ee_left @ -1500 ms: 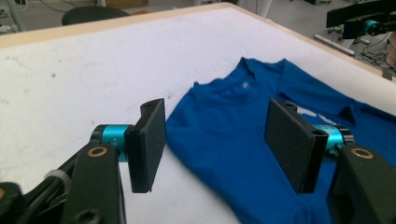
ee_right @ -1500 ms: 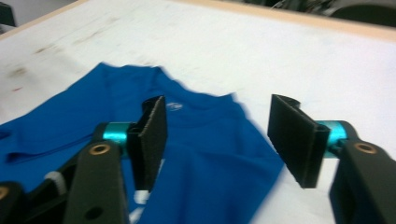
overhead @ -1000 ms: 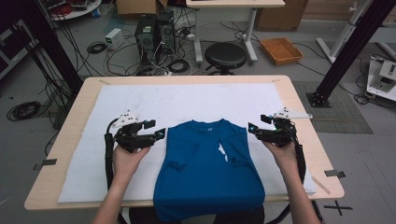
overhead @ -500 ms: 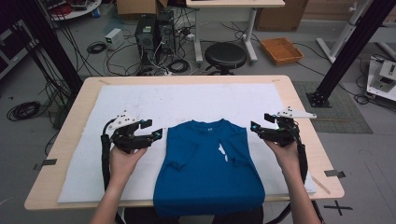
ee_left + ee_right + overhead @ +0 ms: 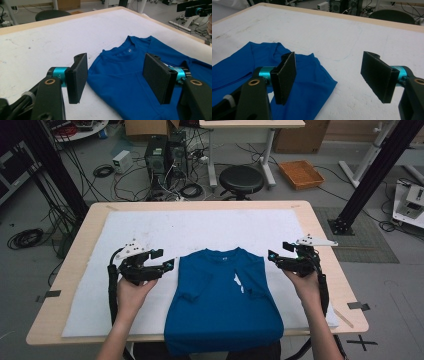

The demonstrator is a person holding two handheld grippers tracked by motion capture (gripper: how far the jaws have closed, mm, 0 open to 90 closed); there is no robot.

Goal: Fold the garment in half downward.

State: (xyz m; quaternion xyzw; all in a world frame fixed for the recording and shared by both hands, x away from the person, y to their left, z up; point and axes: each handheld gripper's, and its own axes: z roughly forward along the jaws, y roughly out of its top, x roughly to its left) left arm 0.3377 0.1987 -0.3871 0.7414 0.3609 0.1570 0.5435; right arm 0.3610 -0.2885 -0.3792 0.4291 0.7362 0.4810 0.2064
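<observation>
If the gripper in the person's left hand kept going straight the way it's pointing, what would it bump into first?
Most likely the blue T-shirt: the left gripper, jaws open, points at its shoulder and collar area. It seems held a little above the cloth, so depth is uncertain.

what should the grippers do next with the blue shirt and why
Probably bring both grippers down and in onto the shoulders of the blue shirt. The left gripper and the right gripper hover open on either side of it, holding nothing, and the shirt lies with its sleeves folded in on the white mat, its hem hanging over the near edge.
</observation>
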